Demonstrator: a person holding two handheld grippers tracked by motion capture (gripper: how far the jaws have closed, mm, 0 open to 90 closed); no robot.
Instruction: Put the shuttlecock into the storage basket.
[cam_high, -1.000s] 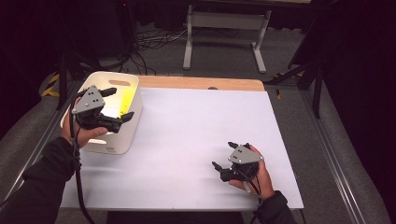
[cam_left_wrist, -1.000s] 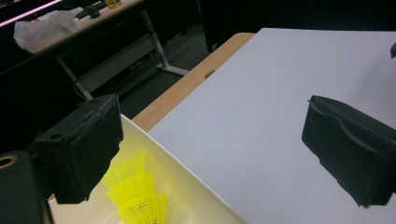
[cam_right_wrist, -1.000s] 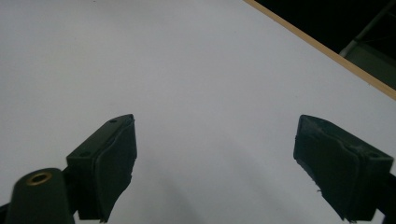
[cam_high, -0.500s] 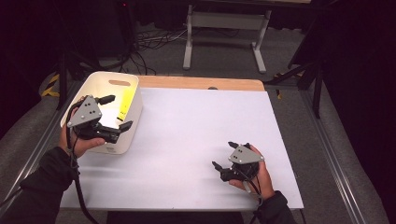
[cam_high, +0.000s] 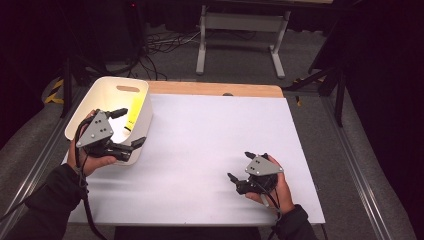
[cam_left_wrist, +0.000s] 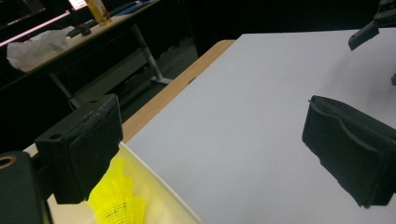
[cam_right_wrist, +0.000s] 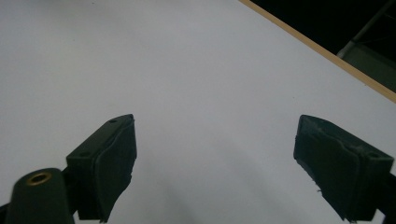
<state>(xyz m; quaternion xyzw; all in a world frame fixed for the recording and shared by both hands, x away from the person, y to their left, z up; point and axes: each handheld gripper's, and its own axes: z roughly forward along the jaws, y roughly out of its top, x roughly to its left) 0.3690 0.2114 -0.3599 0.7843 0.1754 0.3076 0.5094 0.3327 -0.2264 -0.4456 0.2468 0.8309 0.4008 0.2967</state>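
A white bin (cam_high: 92, 92) stands at the table's left edge with a yellow object (cam_high: 134, 112) inside it. The same yellow, ribbed object (cam_left_wrist: 114, 198) lies just below one jaw in the left gripper view. My left gripper (cam_high: 128, 128) hovers open over the bin's near right wall, with nothing between its jaws. My right gripper (cam_high: 241, 165) rests open low over the white table sheet (cam_high: 210, 135) at the front right, holding nothing. In the right gripper view its jaws stand wide apart over the bare sheet (cam_right_wrist: 196, 84).
The white sheet covers most of the table; a wooden strip (cam_high: 215, 89) runs along the far edge. Beyond it stand a metal table frame (cam_high: 240, 30) and cables on the floor. The right gripper's jaw tip (cam_left_wrist: 369, 30) shows far off in the left gripper view.
My left gripper has come back toward the near side of the bin and dropped a little. The right gripper has hardly moved.
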